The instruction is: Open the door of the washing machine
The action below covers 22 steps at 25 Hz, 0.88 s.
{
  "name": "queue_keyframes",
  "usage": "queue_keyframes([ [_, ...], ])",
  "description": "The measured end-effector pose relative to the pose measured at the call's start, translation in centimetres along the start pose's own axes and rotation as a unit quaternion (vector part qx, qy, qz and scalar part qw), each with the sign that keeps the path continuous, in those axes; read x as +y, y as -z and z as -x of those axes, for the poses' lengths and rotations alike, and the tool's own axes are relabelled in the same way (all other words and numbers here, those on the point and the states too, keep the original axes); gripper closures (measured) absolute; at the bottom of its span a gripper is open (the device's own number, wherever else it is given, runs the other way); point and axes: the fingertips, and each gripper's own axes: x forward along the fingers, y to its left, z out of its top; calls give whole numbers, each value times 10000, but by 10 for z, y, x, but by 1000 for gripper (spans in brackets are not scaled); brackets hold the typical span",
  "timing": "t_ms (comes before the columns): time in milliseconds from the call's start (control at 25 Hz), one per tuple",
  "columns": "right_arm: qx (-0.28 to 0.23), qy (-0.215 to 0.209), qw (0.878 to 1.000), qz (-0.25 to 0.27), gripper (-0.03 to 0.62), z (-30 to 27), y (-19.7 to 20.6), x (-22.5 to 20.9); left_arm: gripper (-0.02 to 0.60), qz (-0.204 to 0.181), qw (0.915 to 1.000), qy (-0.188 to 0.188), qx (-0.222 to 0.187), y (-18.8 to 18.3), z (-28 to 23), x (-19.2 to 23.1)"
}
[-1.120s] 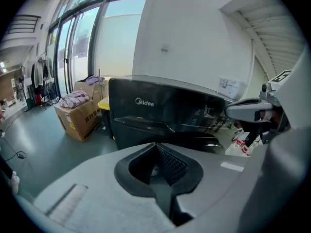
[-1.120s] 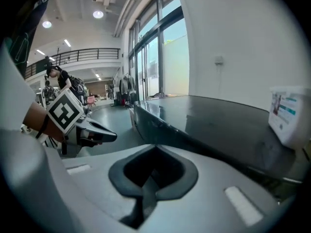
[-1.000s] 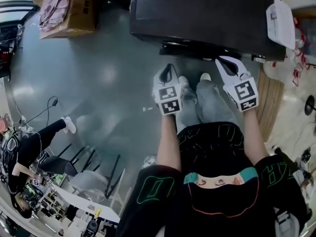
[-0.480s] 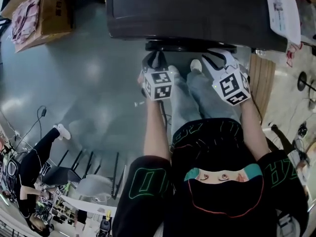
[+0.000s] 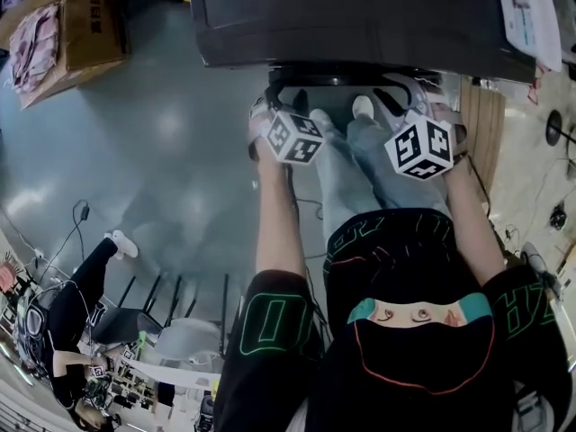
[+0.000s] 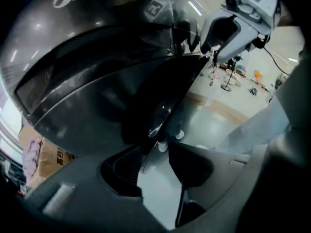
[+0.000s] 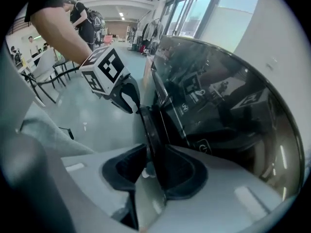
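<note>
At the front of the dark washing machine (image 5: 360,16), the round door (image 5: 351,76) juts out just past the cabinet edge. Its rim runs between the jaws of the right gripper (image 7: 148,171) and reaches the gap of the left gripper (image 6: 155,171). Both pairs of jaws are opening, and I see no pad pressing on the rim. One second ago I had both grippers shut and held back over the legs (image 5: 360,178); since then they have dropped to the door and rolled.
</note>
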Motion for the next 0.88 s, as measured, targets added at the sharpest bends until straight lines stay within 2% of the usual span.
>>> queue_keyframes([
  [120, 204, 102, 9993, 301, 467, -6, 2, 0, 396, -418, 9990, 9, 151, 2, -15, -4],
  [200, 280, 150, 9986, 434, 465, -9, -1, 2, 391, -439, 9989, 52, 154, 4, -18, -5],
  [400, 468, 165, 9968, 619, 460, -13, 0, 4, 391, -157, 9998, -63, 108, 5, -18, -1],
  [560, 474, -177, 9979, 409, 461, -14, -3, 10, 391, 183, 9993, 7, 313, 13, -17, -6],
  [720, 468, -647, 9960, 407, 450, -16, -2, 20, 394, 385, 9988, 11, 303, 23, -9, -17],
  [880, 380, -675, 9958, 494, 448, -12, 0, 30, 393, 613, 9976, 23, 318, 32, -2, -30],
])
